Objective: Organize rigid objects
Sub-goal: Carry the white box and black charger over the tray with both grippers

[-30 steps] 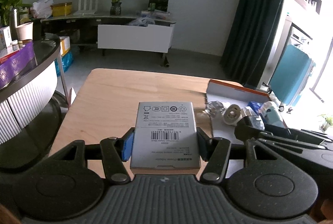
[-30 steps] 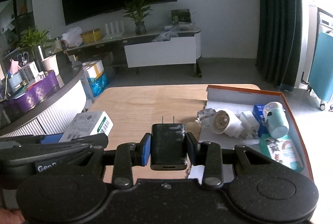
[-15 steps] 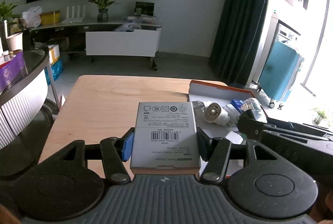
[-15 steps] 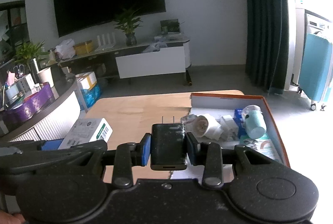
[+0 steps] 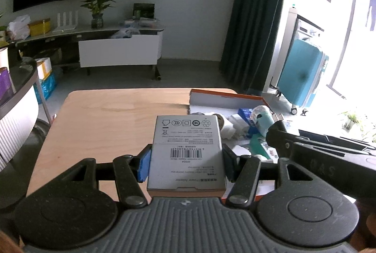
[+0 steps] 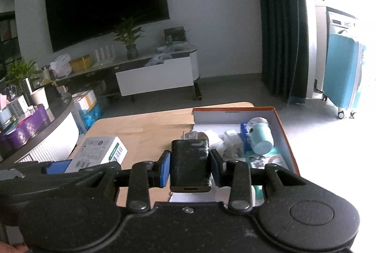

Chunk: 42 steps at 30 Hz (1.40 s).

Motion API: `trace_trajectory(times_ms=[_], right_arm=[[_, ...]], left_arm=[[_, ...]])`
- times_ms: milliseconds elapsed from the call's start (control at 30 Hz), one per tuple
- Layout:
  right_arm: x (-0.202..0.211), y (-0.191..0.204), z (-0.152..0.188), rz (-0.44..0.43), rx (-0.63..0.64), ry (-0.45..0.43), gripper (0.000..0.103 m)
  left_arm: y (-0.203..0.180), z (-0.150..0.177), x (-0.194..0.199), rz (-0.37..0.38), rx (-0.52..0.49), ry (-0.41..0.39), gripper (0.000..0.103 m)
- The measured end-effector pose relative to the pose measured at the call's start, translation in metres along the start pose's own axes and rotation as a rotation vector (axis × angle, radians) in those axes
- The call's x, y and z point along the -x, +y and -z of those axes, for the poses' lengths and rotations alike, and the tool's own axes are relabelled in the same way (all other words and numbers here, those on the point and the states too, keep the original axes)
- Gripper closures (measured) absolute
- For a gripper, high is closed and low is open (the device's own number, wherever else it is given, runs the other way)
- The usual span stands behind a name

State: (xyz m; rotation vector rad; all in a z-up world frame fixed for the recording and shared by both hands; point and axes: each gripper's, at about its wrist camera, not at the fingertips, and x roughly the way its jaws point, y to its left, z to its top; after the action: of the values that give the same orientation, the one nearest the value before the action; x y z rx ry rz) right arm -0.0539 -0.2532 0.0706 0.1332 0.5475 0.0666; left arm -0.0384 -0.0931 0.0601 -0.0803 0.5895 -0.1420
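Observation:
My left gripper is shut on a grey power adapter box with a barcode, held above the wooden table. The box also shows in the right wrist view. My right gripper is shut on a black charger plug, prongs pointing forward, held above the near edge of the orange-rimmed box. That box holds a teal cup, a blue packet and white items.
A curved counter with a purple tray stands at the left. A TV stand with a plant lies beyond the table. A teal suitcase stands at the right by dark curtains.
Both grippers have risen and shifted right with their objects still held. The orange-rimmed box now sits more directly ahead of the two grippers.

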Motion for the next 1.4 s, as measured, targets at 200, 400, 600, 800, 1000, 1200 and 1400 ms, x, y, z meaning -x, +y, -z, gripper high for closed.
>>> trace_trajectory(times_ms=[200,400,600,800,1000,1200,1400], right_arm=[[0.004,-0.016,0.000,0.031,-0.017,-0.014,0.060],[0.007,-0.027,0.001,0.061,-0.027,-0.017,0.060],[0.006,-0.034,-0.001,0.077,-0.037,-0.021,0.060],[0.004,-0.042,-0.003,0.086,-0.038,-0.019,0.060],[-0.002,-0.052,-0.006,0.098,-0.052,-0.016,0.060],[-0.014,-0.061,-0.010,0.111,-0.066,-0.002,0.060],[-0.024,-0.067,-0.016,0.117,-0.074,0.012,0.060]], left_arm=[[-0.009,-0.002,-0.005,0.027,-0.016,0.003,0.044],[-0.015,-0.003,-0.011,0.049,-0.036,0.009,0.044],[-0.022,-0.004,-0.016,0.067,-0.046,0.016,0.044],[-0.025,-0.004,-0.020,0.080,-0.053,0.023,0.044],[-0.029,-0.006,-0.027,0.095,-0.061,0.032,0.044],[-0.030,-0.007,-0.038,0.103,-0.062,0.053,0.044],[-0.032,-0.014,-0.050,0.114,-0.058,0.078,0.044]])
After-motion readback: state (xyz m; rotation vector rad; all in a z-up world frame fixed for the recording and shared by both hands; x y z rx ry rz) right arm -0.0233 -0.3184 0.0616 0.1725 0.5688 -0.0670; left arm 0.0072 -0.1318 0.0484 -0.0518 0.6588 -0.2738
